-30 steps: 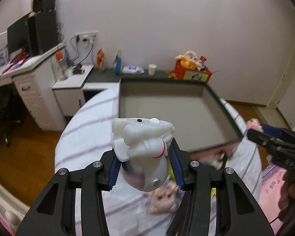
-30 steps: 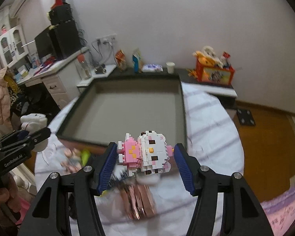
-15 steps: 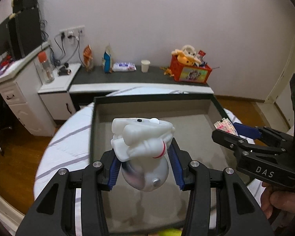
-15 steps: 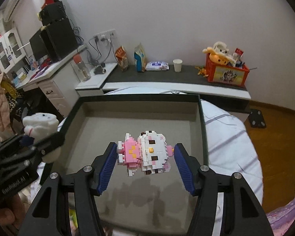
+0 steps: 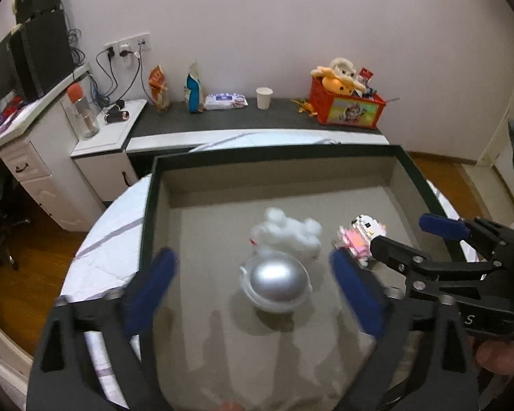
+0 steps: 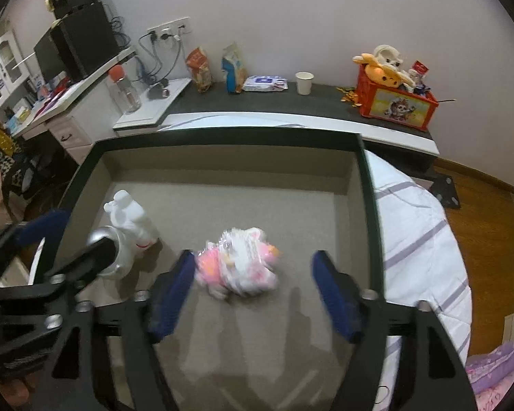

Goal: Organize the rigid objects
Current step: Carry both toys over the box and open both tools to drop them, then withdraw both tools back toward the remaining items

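White astronaut figure [image 5: 279, 257] lies free between your left gripper's [image 5: 253, 284] opening jaws, pink block toy [image 6: 238, 262] blurred between your right gripper's [image 6: 253, 282] opening jaws, both clear of pads, over the box [image 6: 366, 185] floor.

A glossy white plastic astronaut figure [image 5: 280, 263] with a chrome-like visor is seen — the box [image 5: 202, 226] floor looks matt, like card.

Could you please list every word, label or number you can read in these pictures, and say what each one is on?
"S": white letter on the right claw's black body, the rest cut off.
Red toy box: picture only, no legible words.
Wipes pack, snack bags: print too small to read.
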The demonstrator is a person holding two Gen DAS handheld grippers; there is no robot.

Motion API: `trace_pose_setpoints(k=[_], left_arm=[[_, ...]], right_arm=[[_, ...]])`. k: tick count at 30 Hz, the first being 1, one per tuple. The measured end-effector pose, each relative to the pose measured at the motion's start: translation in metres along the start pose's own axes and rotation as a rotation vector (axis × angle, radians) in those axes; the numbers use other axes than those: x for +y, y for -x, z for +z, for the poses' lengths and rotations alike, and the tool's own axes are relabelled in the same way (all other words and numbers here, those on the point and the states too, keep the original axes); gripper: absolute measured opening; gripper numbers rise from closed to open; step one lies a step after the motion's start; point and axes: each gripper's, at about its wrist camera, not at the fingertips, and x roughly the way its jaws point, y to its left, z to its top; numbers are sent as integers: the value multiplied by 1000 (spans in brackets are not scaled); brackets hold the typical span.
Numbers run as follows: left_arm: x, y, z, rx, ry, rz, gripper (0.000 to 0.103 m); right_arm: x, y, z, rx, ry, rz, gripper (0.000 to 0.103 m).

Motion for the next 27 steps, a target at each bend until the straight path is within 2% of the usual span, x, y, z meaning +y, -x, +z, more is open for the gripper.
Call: trace_pose_setpoints(k=[4, 5, 10, 12, 20, 27], left_arm=[[7, 16, 0, -29, 17, 12, 103], [8, 23, -2, -43, 21, 20, 103], [14, 55, -15, -98, 19, 46, 103], [16, 72, -23, -126, 18, 59, 103], [25, 124, -61, -167, 29, 54, 103], [28, 155, -101, -169, 35, 50, 103]], right_arm=[[1, 8, -3, -6, -15, 52, 86], [2, 9, -4, -9, -17, 58, 89], [8, 29, -12, -40, -27, 60, 91], [12, 39, -16, -61, -33, 73, 103], [31, 89, -42, -145, -31, 106, 103], [37, 133, -84, -211, -37, 105, 103]])
